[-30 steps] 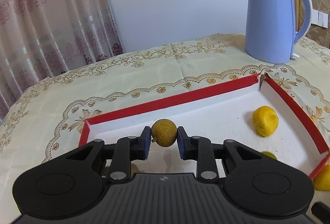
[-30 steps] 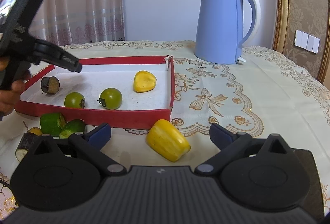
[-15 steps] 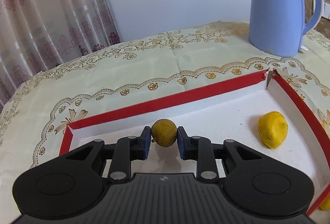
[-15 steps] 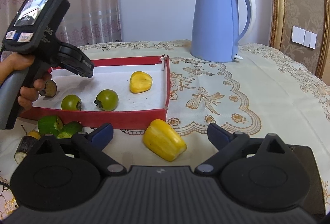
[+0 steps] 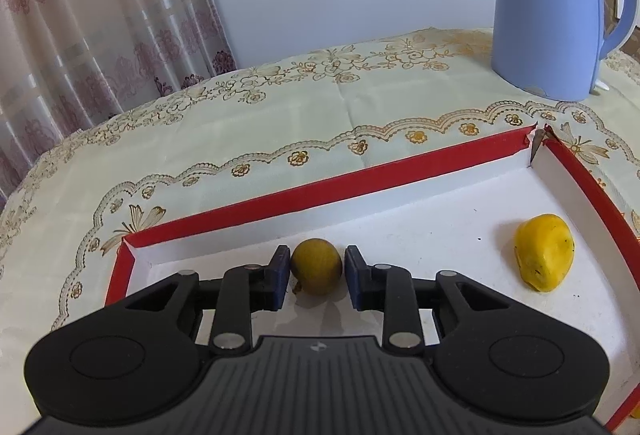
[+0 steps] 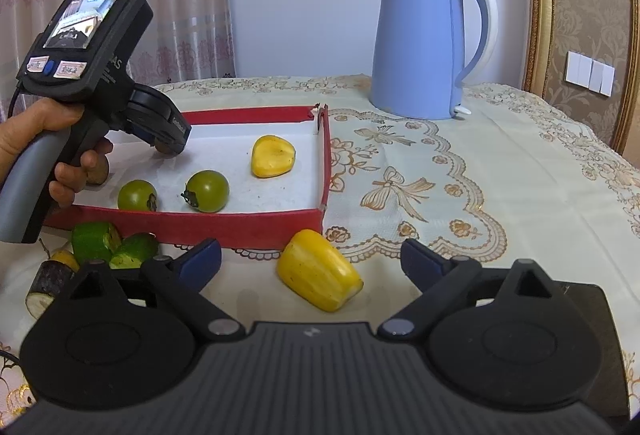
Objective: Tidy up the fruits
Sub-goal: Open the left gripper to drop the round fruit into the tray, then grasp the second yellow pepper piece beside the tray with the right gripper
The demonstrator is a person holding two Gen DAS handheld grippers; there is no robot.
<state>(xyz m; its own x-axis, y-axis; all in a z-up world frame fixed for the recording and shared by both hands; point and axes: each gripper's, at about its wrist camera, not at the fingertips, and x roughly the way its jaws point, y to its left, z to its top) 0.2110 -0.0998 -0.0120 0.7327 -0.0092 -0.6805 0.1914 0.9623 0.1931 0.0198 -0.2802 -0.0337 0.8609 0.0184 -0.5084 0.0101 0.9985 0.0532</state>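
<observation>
A small round yellow-brown fruit [image 5: 316,267] rests on the white floor of the red-walled tray [image 5: 320,191], near its far left corner. My left gripper [image 5: 316,271] straddles it and its jaws are opening, with a thin gap showing at each pad. In the right wrist view a hand holds that left gripper [image 6: 168,143] low over the tray [image 6: 248,227]. My right gripper [image 6: 312,259] stands wide in front of the tray and its jaws are closing. A yellow wedge-shaped fruit [image 6: 320,269] lies on the cloth between its fingers, untouched.
Inside the tray lie a yellow fruit [image 6: 273,156] and two green round fruits [image 6: 137,195] [image 6: 208,191]. Green pieces [image 6: 96,241] and a dark cut cylinder [image 6: 46,283] lie on the cloth at the tray's front left. A blue kettle [image 6: 420,47] stands behind.
The left gripper came forward and down into the tray's far left corner with the round fruit, set it on the floor, and its pads eased off. The right gripper's fingers narrowed slightly.
</observation>
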